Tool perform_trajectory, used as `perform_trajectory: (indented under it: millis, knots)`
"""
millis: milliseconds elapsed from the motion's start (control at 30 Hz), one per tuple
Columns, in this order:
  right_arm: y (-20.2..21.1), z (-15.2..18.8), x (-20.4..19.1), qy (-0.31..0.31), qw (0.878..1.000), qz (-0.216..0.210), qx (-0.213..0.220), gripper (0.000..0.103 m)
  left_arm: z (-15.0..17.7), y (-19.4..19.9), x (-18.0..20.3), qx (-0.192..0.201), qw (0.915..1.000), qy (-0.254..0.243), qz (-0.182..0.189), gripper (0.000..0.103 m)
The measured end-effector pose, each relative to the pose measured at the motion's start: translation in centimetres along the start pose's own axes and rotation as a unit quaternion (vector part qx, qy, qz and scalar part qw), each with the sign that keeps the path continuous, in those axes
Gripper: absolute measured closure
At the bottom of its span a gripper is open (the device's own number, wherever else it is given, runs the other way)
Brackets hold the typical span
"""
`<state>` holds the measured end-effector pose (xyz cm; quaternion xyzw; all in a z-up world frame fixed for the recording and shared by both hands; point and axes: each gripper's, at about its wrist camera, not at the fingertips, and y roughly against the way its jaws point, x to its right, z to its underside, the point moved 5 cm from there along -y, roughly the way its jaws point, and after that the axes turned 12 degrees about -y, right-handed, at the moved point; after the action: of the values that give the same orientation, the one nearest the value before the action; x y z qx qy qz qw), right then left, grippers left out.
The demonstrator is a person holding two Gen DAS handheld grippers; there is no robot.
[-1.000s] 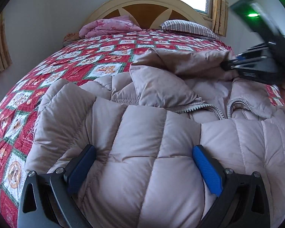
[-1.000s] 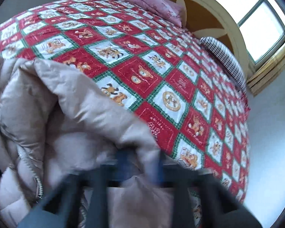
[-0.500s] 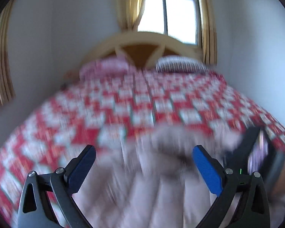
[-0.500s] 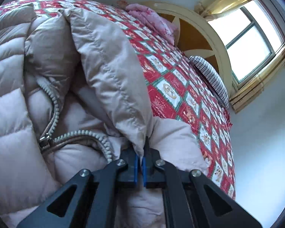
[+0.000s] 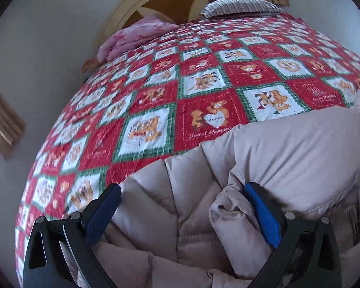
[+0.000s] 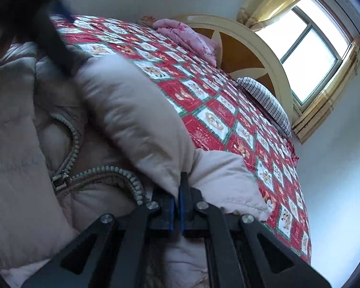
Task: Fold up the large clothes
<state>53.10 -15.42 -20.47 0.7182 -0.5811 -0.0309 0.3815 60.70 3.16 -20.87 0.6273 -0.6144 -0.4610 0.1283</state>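
A beige quilted down jacket (image 5: 276,153) lies on the bed, its zipper (image 6: 74,144) part open. My left gripper (image 5: 182,196) is open, its blue pads astride a bunched fold at the jacket's upper left edge. My right gripper (image 6: 177,192) is shut on the jacket (image 6: 136,120), pinching a fold of its sleeve or hood. The left gripper (image 6: 50,31) shows as a dark blur at the top left of the right wrist view.
The bed carries a red, white and green teddy-bear quilt (image 5: 199,81). A pink pillow (image 5: 136,33) and a striped pillow (image 5: 237,4) lie by the arched headboard (image 6: 249,48). A window with yellow curtains (image 6: 312,48) is behind it.
My left gripper has swung up and come back down at the jacket's upper left edge, still open. My right gripper keeps its pinch on the fold and has moved little.
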Motion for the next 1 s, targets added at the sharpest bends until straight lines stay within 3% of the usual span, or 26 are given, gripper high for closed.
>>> perform_trajectory:
  millis: [167, 200, 267, 333, 433, 467, 533, 600, 667, 700, 767, 833, 900, 933, 967, 1000]
  knots:
    - [1.1, -0.2, 0.0, 0.026, 0.999, -0.011, -0.019, 0.094, 0.2, -0.2, 0.6, 0.013, 0.9998, -0.006, -0.013, 0.001]
    - [2.0, -0.5, 0.4, 0.019, 0.999, -0.025, -0.024, 0.090, 0.0, -0.4, 0.5, 0.013, 0.9998, -0.004, -0.011, 0.001]
    - [4.0, -1.3, 1.8, -0.015, 0.998, -0.049, -0.030, 0.066, -0.1, -0.6, 0.3, 0.014, 0.9999, -0.002, -0.009, 0.001]
    - [5.8, -2.5, 3.3, -0.066, 0.995, -0.066, -0.018, 0.062, -0.2, -0.6, 0.2, 0.015, 0.9998, -0.003, -0.010, 0.001]
    - [7.0, -5.3, 6.6, -0.200, 0.976, -0.088, -0.013, 0.062, -0.3, -0.6, 0.2, 0.015, 0.9998, -0.003, -0.010, 0.001]
    - [6.2, -6.0, 7.8, -0.258, 0.962, -0.083, -0.022, 0.062, -0.3, -0.5, 0.2, 0.014, 0.9999, -0.002, -0.009, 0.001]
    - [4.2, -6.0, 8.5, -0.307, 0.949, -0.063, -0.038, 0.061, -0.5, 0.5, -0.4, 0.021, 0.9997, 0.014, -0.008, 0.001]
    - [0.7, -4.5, 7.8, -0.324, 0.942, -0.041, -0.078, 0.061, -1.2, 3.0, -1.3, 0.058, 0.9970, 0.048, 0.014, 0.001]
    - [-1.9, -1.9, 6.3, -0.318, 0.939, -0.030, -0.127, 0.066, -2.6, 6.6, -2.1, 0.120, 0.9886, 0.086, 0.031, 0.001]
    - [-2.5, -0.4, 5.5, -0.314, 0.939, -0.030, -0.134, 0.066, -3.3, 7.8, -2.1, 0.139, 0.9847, 0.096, 0.042, 0.001]
    - [-1.7, 0.2, 5.0, -0.308, 0.944, -0.026, -0.116, 0.066, -5.3, 9.0, -0.6, 0.155, 0.9752, 0.114, 0.110, 0.001]
    - [-1.4, 0.4, 4.7, -0.300, 0.947, -0.024, -0.115, 0.066, -6.5, 8.1, 1.8, 0.139, 0.9717, 0.108, 0.157, 0.001]
    - [-1.5, 0.4, 4.4, -0.283, 0.952, -0.027, -0.116, 0.066, -6.5, 5.6, 4.1, 0.092, 0.9859, 0.070, 0.121, 0.001]
    - [-1.6, 0.5, 4.4, -0.279, 0.953, -0.025, -0.117, 0.066, -5.9, 3.4, 5.2, 0.056, 0.9938, 0.047, 0.083, 0.001]
    - [-1.7, 0.6, 4.4, -0.280, 0.953, -0.024, -0.117, 0.066, -5.1, 1.7, 5.7, 0.026, 0.9964, 0.037, 0.072, 0.001]
    - [-1.7, 0.7, 4.4, -0.281, 0.952, -0.025, -0.117, 0.066, -4.3, -0.1, 6.1, -0.005, 0.9956, 0.041, 0.084, 0.001]
